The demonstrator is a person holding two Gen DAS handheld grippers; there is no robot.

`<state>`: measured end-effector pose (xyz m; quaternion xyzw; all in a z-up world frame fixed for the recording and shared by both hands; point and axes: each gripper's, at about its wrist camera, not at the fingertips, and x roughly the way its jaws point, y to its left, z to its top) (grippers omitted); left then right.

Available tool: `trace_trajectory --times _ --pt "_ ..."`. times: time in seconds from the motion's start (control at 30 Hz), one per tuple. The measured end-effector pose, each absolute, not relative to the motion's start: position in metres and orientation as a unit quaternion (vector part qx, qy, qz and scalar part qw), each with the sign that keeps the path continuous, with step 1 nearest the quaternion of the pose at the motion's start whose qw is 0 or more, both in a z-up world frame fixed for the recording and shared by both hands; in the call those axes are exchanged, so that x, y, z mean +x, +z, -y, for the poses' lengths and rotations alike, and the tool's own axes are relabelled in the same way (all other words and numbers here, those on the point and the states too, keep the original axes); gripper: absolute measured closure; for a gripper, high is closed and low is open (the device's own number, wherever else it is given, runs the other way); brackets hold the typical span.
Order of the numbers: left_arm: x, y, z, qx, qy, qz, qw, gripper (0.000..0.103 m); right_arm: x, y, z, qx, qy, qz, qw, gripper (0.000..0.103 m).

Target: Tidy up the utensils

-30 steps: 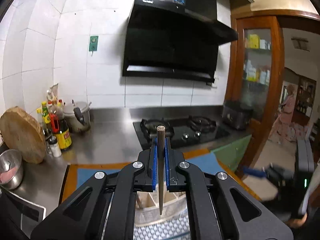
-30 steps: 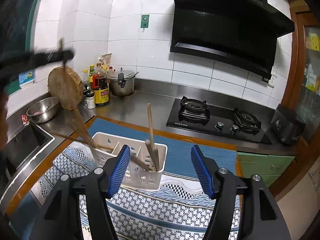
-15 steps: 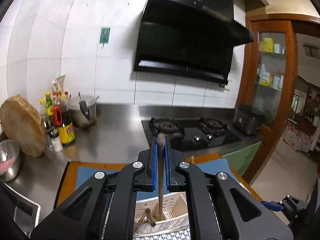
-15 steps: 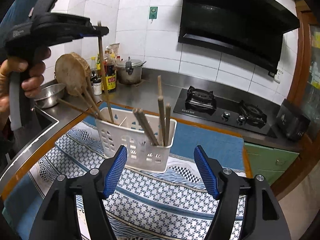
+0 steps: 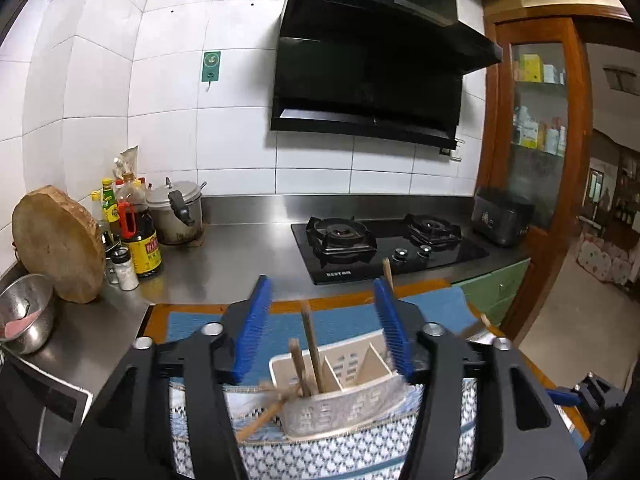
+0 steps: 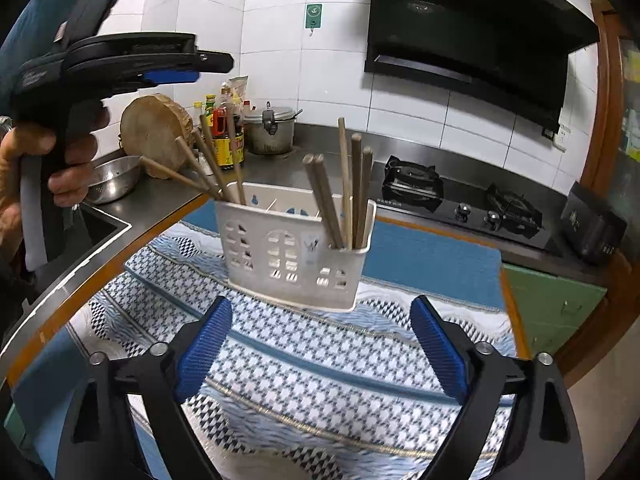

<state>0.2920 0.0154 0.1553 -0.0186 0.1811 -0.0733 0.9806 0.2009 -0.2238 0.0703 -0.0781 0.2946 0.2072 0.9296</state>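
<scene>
One patterned cloth (image 6: 312,360) over steel counter (image 5: 240,256)

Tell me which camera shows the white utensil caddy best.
The right wrist view: the white utensil caddy stands whole and unobstructed on the patterned cloth, its cut-out front and both clusters of chopsticks visible. The left wrist view sees the caddy only from above, partly hidden by the left claw.
</scene>
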Motion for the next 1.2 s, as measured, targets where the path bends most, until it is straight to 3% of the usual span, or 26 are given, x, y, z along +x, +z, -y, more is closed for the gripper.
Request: trace_trajectory --times 0.07,0.27,0.67,1.2 --pt "0.275 0.150 -0.018 -0.021 -0.070 -0.176 0.982 0.023 0.193 0.065 0.224 -0.079 0.204 -0.299 0.929 0.013" --pt "0.223 0.126 -0.024 -0.013 -0.061 -0.176 0.982 0.006 0.164 0.055 0.225 -0.072 0.197 -0.307 0.928 0.012" --pt "0.126 0.075 -0.030 -0.007 -0.044 -0.203 0.978 0.005 0.110 0.040 0.226 -0.046 0.180 -0.320 0.929 0.010" --pt "0.056 0.043 -0.021 0.007 -0.021 -0.232 0.972 0.005 0.055 0.042 0.227 -0.035 0.156 -0.312 0.937 0.008"
